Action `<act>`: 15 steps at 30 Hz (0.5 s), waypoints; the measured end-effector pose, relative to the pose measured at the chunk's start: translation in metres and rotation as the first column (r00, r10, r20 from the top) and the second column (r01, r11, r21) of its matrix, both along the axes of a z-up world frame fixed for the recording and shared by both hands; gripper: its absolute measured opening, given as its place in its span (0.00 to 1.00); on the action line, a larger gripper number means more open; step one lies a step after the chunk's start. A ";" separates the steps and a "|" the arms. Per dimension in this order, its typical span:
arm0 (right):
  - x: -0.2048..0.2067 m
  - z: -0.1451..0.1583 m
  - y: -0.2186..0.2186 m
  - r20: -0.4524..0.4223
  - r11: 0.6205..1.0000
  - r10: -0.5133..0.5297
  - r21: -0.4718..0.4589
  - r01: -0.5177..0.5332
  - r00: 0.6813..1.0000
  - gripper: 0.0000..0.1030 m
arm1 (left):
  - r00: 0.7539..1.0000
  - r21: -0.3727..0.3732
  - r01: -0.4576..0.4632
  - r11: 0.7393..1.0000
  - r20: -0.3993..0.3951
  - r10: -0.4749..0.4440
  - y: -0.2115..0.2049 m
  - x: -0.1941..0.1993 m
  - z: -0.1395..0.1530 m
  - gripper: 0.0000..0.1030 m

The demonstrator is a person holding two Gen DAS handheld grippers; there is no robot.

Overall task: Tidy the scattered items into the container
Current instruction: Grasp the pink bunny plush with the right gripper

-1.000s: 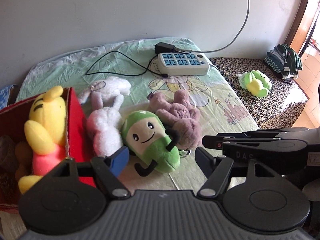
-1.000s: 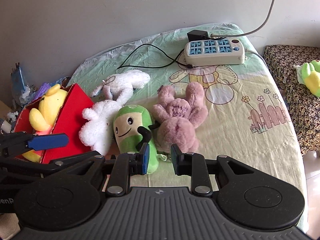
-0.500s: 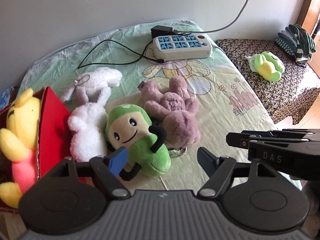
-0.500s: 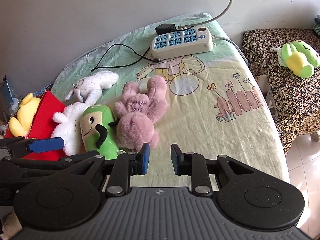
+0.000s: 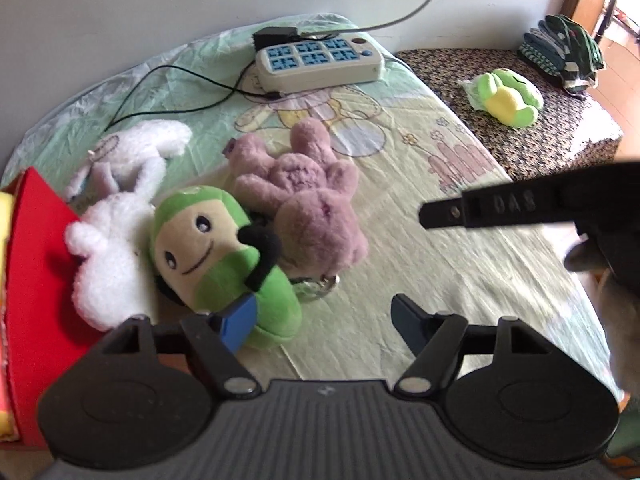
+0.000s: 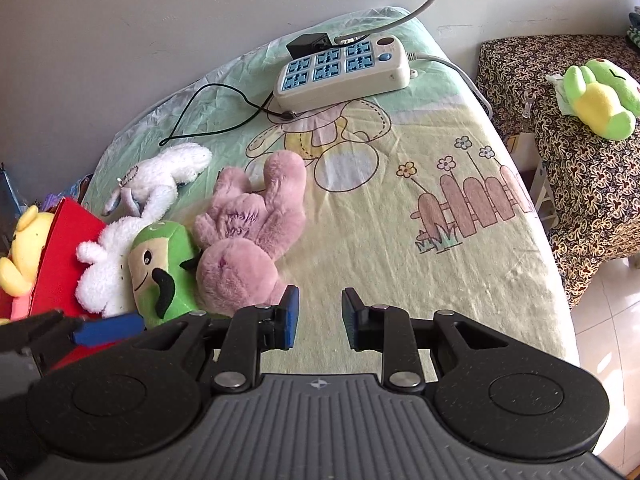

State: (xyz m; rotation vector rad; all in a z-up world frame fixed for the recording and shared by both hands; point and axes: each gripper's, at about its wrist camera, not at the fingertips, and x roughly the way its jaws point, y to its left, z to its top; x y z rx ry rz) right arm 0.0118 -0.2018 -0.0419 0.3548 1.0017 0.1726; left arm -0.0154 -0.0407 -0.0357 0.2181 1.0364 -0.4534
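Both claws hang empty above the bed: the left claw (image 5: 322, 316) is spread wide, the right claw (image 6: 319, 318) stands released with a narrower gap, nothing between its pads. Over the last second both have swung away from the box toward the loose toys. The red container (image 5: 36, 240), which a second ago filled the space ahead-left of the left claw, now shows only as a wall at its far left.

Largest of what lies ahead is the bed sheet (image 6: 400, 248), still carrying four scattered plush toys. The pink plush (image 6: 248, 236) sits just ahead-left of the right claw, nearly touching its left pad. The green plush (image 5: 216, 248) lies directly ahead of the left claw's left finger, pressed against the pink one. The white fluffy plush (image 5: 108, 256) rests left of that, against the container wall, and the small white rabbit (image 5: 136, 156) lies further ahead. A yellow plush (image 6: 24, 252) already sits inside the container.

My reading is that one drop-off is finished and the next pick is being lined up, most likely the green or pink toy, with four toys left to move.
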 end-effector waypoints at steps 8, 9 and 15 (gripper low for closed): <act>0.035 -0.005 0.006 -0.012 0.993 0.113 0.047 -0.113 0.993 0.26 | 0.992 -0.079 0.126 0.989 -0.007 -0.127 -0.021 -0.005 -0.019 0.68; 0.041 -0.003 0.007 0.000 0.991 0.124 0.044 -0.124 0.992 0.26 | 0.990 -0.082 0.138 0.987 -0.011 -0.140 -0.024 -0.005 -0.022 0.68; 0.096 0.005 0.007 0.049 0.985 0.168 0.033 -0.169 0.985 0.32 | 0.979 -0.088 0.191 0.978 -0.049 -0.196 -0.046 -0.003 -0.042 0.68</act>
